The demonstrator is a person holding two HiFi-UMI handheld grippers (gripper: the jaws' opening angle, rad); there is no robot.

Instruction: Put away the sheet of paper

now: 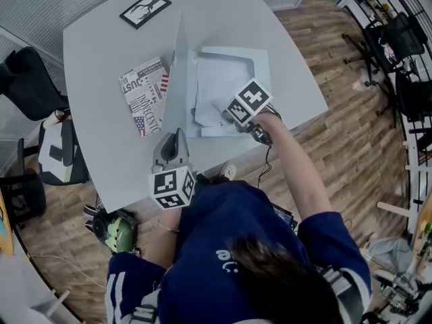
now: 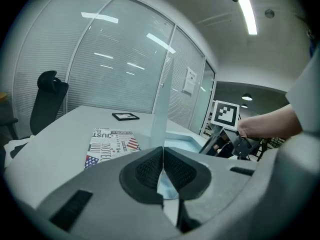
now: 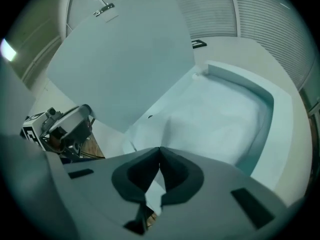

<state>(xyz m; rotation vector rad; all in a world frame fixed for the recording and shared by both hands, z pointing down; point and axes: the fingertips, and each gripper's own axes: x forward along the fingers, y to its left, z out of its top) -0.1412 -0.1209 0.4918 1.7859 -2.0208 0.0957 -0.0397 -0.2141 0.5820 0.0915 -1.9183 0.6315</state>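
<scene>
head view: magazine (image 1: 144,94) reads "just"; left tongs (image 1: 175,135) clamp box lid (image 1: 179,73), right tongs (image 3: 159,151) pinch paper sheet (image 1: 219,79)

Navy short-sleeve tee (image 1: 229,221), white print on back; grey L gripper (image 1: 177,137) & R gripper (image 1: 228,117), blk pads (image 2: 145,171), b/w marker cubes (image 1: 173,186).

Printed booklet (image 1: 144,94) near black frame (image 1: 144,9), perhaps a picture

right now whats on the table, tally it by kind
frame: 1
magazine: 1
box: 1
paper: 1
total: 4
</scene>
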